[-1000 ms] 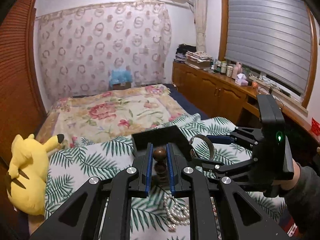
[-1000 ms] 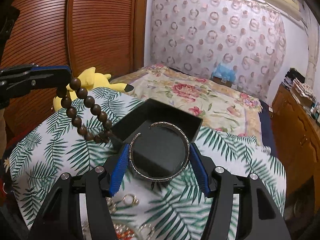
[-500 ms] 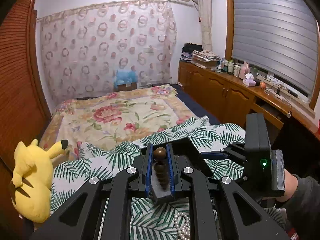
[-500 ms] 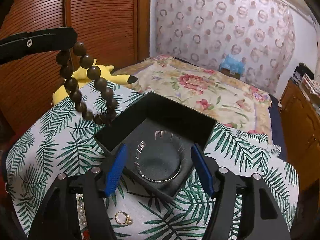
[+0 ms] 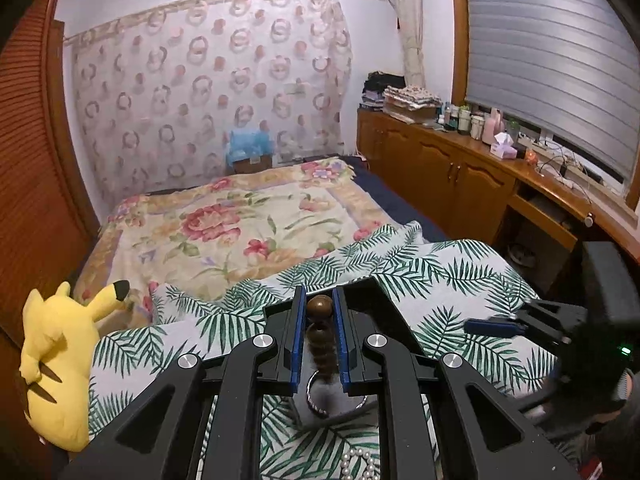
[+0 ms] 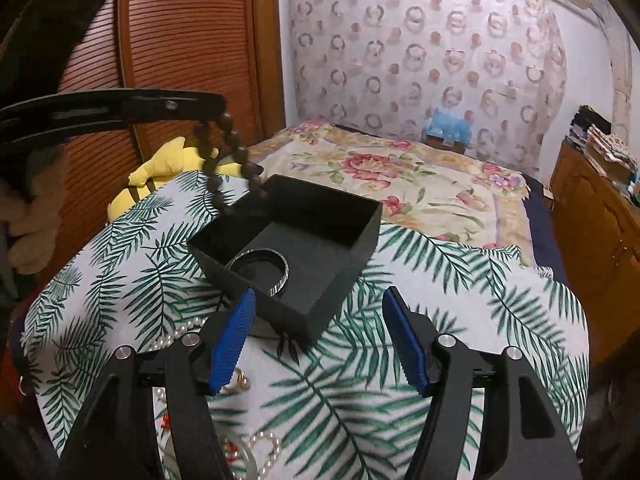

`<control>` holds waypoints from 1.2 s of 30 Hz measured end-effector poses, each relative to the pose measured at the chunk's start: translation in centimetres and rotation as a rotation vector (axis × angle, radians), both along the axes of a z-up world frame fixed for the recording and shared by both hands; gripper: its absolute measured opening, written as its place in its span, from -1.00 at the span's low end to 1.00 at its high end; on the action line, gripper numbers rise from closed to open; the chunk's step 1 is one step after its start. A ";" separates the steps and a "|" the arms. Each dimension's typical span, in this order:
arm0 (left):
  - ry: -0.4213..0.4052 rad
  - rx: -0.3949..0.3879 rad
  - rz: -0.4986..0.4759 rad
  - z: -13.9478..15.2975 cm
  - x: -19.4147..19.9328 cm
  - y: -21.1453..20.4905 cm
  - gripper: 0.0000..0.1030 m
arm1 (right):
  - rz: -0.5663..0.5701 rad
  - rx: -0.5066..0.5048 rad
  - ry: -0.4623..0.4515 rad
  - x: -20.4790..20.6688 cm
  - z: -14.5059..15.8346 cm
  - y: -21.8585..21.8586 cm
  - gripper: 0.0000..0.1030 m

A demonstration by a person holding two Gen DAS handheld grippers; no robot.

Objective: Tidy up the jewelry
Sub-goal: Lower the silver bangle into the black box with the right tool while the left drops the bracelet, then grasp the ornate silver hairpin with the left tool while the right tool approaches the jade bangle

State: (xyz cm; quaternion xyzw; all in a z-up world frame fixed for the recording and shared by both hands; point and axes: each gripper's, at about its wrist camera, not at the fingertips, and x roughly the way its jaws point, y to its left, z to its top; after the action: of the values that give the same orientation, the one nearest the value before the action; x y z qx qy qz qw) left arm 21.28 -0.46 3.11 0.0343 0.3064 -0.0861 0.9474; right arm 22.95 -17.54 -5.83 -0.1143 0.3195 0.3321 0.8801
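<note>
My left gripper [image 5: 319,320] is shut on a brown wooden bead bracelet [image 5: 320,336], which hangs in a loop [image 6: 230,164] over the far left corner of the open black box [image 6: 340,220]. A silver bangle [image 6: 280,278] lies flat inside the box near its front left wall; it also shows in the left wrist view [image 5: 352,406]. My right gripper [image 6: 320,344] is open and empty, just in front of the box. The left gripper shows in the right wrist view [image 6: 216,100].
The box stands on a palm-leaf cloth [image 6: 440,280]. A pearl strand [image 6: 176,332], a ring [image 6: 238,380] and other small jewelry [image 6: 256,448] lie on the cloth by my right gripper. A yellow plush [image 5: 56,360] lies left.
My right gripper opened and let the silver bangle down into the box, then drew back. My left gripper rose with the bead bracelet and moved over the box.
</note>
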 end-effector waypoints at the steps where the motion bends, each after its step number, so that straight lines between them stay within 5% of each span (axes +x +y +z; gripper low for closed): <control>1: 0.003 0.001 -0.001 0.0 0.4 -0.3 -0.76 | -0.002 0.001 -0.001 -0.1 0.0 -0.3 0.33; 10: 0.039 0.014 -0.007 -1.3 2.9 -1.8 -0.76 | -0.017 0.016 0.001 -1.5 0.2 -1.7 0.33; 14: 0.065 -0.024 -0.009 -1.5 2.3 -1.2 -0.56 | -0.026 0.029 0.011 -2.4 -0.1 -2.5 0.33; 21: 0.034 -0.003 -0.028 -1.6 -3.3 -1.0 -0.08 | -0.040 0.051 0.022 -6.0 -0.9 -4.0 0.33; 36: 0.093 -0.065 -0.052 -7.0 -12.9 -0.9 0.30 | -0.100 0.026 0.023 -13.0 -2.6 -6.4 0.32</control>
State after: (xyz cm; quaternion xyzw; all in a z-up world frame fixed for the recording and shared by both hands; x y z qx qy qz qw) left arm 8.37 -1.37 -3.88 0.0075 0.3462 -0.1218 0.9302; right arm 9.91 -23.97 -8.39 -0.0829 0.3307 0.2932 0.8932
